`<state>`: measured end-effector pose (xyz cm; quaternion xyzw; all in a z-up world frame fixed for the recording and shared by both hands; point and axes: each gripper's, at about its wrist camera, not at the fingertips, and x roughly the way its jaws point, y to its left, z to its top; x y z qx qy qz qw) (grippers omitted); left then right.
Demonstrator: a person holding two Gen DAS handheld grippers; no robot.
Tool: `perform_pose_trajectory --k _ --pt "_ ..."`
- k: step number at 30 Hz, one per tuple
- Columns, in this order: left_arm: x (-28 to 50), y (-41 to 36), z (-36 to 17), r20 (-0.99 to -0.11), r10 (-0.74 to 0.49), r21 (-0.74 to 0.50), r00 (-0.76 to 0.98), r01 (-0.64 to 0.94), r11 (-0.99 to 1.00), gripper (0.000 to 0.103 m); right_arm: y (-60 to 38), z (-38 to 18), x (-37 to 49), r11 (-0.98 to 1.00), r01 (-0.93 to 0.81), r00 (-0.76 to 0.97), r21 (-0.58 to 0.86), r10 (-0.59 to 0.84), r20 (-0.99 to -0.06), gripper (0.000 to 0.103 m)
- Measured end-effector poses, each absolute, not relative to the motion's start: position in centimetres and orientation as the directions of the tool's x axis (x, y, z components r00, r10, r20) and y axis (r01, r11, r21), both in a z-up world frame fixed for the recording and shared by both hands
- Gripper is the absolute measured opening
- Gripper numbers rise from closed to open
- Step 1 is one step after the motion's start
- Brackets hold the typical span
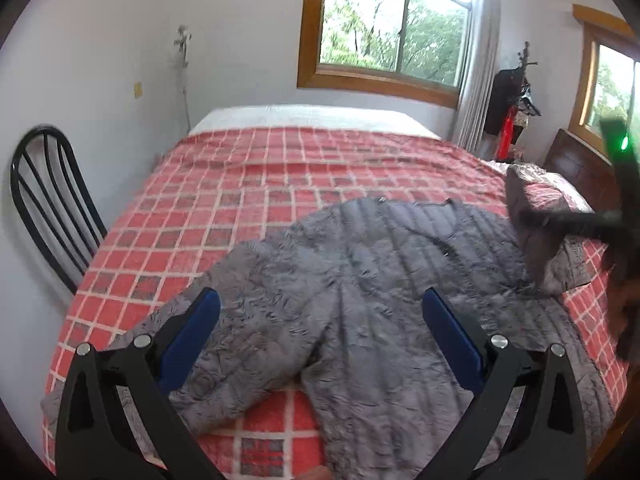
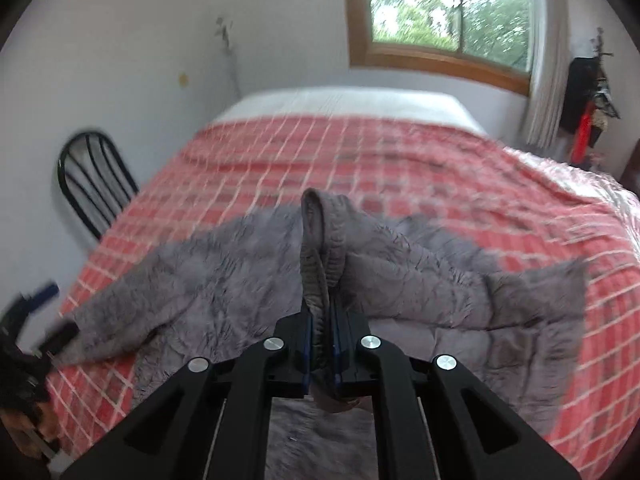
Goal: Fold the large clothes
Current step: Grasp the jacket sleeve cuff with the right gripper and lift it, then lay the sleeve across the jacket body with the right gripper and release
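Note:
A large grey quilted jacket (image 1: 360, 280) lies spread on the bed's red checked blanket (image 1: 248, 184). My left gripper (image 1: 320, 332) is open and empty, hovering over the jacket's near part, blue pads wide apart. My right gripper (image 2: 322, 340) is shut on a bunched fold of the jacket (image 2: 324, 240), with its ribbed hem lifted up off the bed. It shows in the left wrist view at the right edge (image 1: 576, 220), holding the raised fold. The left gripper shows at the left edge of the right wrist view (image 2: 40, 320).
A black metal chair (image 1: 48, 200) stands against the wall left of the bed. A window (image 1: 392, 28) and curtain are beyond the bed. A coat rack (image 1: 516, 96) with dark clothes stands at the right, next to a dark wooden headboard (image 1: 576, 164).

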<state>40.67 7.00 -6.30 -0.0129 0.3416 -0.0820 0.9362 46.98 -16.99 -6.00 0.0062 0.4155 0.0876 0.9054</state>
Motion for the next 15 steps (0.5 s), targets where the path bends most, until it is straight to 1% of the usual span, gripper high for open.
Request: perform_pose_trajectory --k 3,6,7,8,9,10,11,15 --pt "41.4 7.7 -7.5 -0.654 -0.192 -0.119 0.732 0.151 0.981 0.1 -13.3 -10.6 48.2 0.982 -0.182 0.587 0.051 0.15 -0.796 0.009" --pt "42.1 7.5 -8.4 -0.668 -0.209 -0.133 0.715 0.162 0.978 0.1 -11.1 -13.4 48.5 0.977 -0.214 0.567 0.022 0.143 -0.812 0.018" --pt "42.2 7.4 -8.6 -0.669 -0.215 -0.136 0.711 0.167 0.977 0.1 -10.8 -13.8 48.2 0.974 -0.225 0.568 0.009 0.138 -0.812 0.024" --pt "42.4 7.1 -8.7 -0.671 -0.219 -0.135 0.709 0.173 0.976 0.1 -10.7 -14.0 47.8 0.971 -0.237 0.573 -0.01 0.132 -0.809 0.034" --pt "42.5 6.9 -8.8 -0.671 -0.219 -0.133 0.708 0.176 0.975 0.1 -10.9 -13.7 47.5 0.97 -0.241 0.58 -0.028 0.121 -0.805 0.037" --pt "42.7 6.5 -8.9 -0.671 -0.222 -0.132 0.707 0.181 0.975 0.1 -11.1 -13.4 46.8 0.97 -0.239 0.595 -0.049 0.106 -0.797 0.044" --pt "42.9 6.1 -8.9 -0.672 -0.229 -0.137 0.704 0.185 0.973 0.1 -11.5 -12.7 46.1 0.97 -0.233 0.613 -0.066 0.095 -0.784 0.054" --pt "43.7 3.8 -8.9 -0.678 -0.284 -0.181 0.678 0.221 0.958 0.1 -15.2 -9.3 42.4 0.974 -0.207 0.686 -0.094 0.076 -0.724 0.073"
